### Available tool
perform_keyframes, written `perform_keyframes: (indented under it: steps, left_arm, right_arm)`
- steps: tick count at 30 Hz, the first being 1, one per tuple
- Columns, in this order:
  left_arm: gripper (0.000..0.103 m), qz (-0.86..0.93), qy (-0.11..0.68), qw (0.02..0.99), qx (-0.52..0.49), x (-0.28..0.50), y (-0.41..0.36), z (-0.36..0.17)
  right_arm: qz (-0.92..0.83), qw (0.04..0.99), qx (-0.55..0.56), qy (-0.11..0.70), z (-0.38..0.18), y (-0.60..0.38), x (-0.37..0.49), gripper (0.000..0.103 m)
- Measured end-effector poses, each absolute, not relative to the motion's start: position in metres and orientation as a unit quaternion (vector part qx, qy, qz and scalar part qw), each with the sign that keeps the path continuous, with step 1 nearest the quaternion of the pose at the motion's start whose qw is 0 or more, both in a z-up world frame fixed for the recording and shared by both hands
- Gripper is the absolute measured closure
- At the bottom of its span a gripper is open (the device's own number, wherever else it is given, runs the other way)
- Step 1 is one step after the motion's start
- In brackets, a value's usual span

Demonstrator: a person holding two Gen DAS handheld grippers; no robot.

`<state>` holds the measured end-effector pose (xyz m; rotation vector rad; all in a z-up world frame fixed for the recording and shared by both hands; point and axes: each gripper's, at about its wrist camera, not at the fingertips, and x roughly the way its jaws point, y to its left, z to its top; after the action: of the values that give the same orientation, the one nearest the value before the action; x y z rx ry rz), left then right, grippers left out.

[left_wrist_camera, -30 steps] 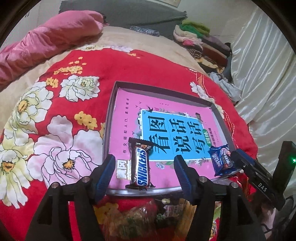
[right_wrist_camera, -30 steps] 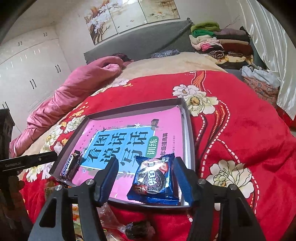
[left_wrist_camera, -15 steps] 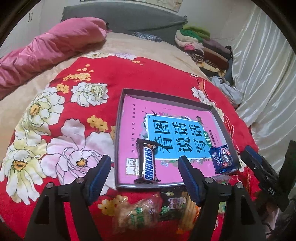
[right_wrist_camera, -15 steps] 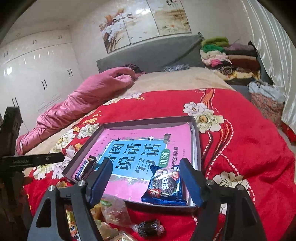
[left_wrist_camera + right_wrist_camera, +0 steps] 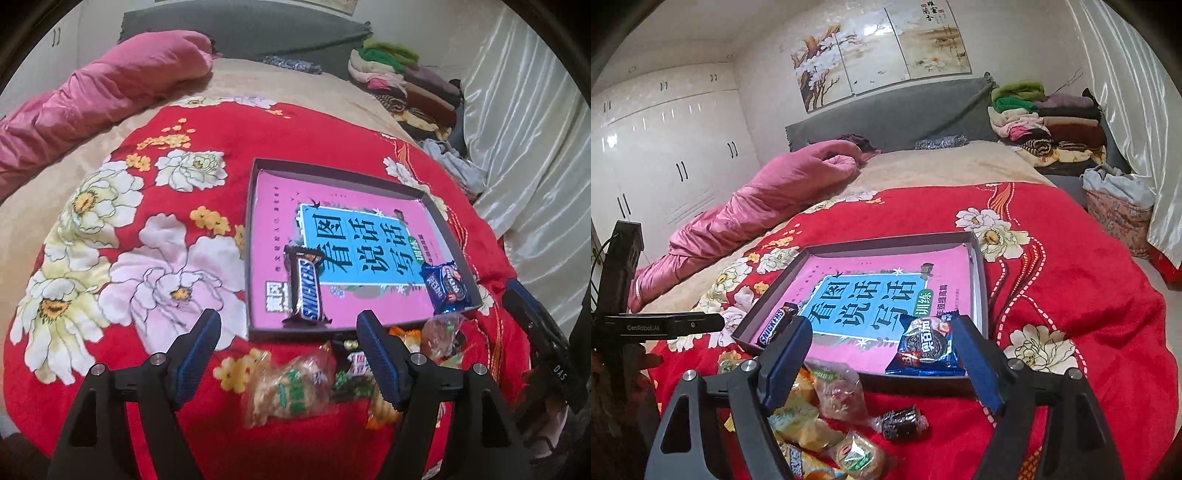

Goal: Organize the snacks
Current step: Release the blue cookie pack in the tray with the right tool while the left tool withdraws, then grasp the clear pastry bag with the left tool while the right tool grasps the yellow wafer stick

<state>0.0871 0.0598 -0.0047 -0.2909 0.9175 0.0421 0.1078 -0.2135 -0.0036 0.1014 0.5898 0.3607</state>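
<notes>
A shallow dark tray (image 5: 332, 172) (image 5: 980, 273) with a pink and blue book cover inside lies on the red flowered bedspread. A Snickers bar (image 5: 306, 287) (image 5: 775, 325) lies at its near left and a blue Oreo pack (image 5: 446, 283) (image 5: 925, 345) at its near right. Several loose wrapped snacks (image 5: 291, 387) (image 5: 836, 391) lie on the bedspread in front of the tray. My left gripper (image 5: 288, 354) is open and empty above the loose snacks. My right gripper (image 5: 882, 354) is open and empty, just short of the Oreo pack.
A pink quilt (image 5: 92, 96) (image 5: 768, 206) lies along the bed's left side. Folded clothes (image 5: 1045, 118) are stacked at the back right by the grey headboard. A white curtain (image 5: 535, 147) hangs at the right. White wardrobes (image 5: 665, 155) stand at the left.
Both grippers have pulled back and up from the tray, leaving the Snickers bar and the Oreo pack in it. The loose snacks in front of the tray have come into view.
</notes>
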Motion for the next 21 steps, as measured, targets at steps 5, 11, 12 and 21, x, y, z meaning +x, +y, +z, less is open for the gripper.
perform_keyframes:
  steps: [5, 11, 12, 21]
  left_arm:
    - [0.026, 0.025, 0.444, 0.885, -0.139, 0.076, 0.062, -0.004]
    - [0.026, 0.017, 0.450, 0.882, -0.135, 0.067, 0.059, -0.006]
    - [0.026, 0.016, 0.452, 0.882, -0.134, 0.066, 0.058, -0.007]
    - [0.026, 0.014, 0.456, 0.880, -0.130, 0.059, 0.057, -0.007]
  right_arm:
    - [0.172, 0.941, 0.047, 0.288, -0.002, -0.212, 0.094, 0.023]
    - [0.173, 0.938, 0.033, 0.298, -0.002, -0.207, 0.076, 0.023]
    - [0.174, 0.937, 0.032, 0.300, -0.003, -0.206, 0.073, 0.023]
    - [0.178, 0.931, 0.013, 0.317, -0.007, -0.197, 0.055, 0.023]
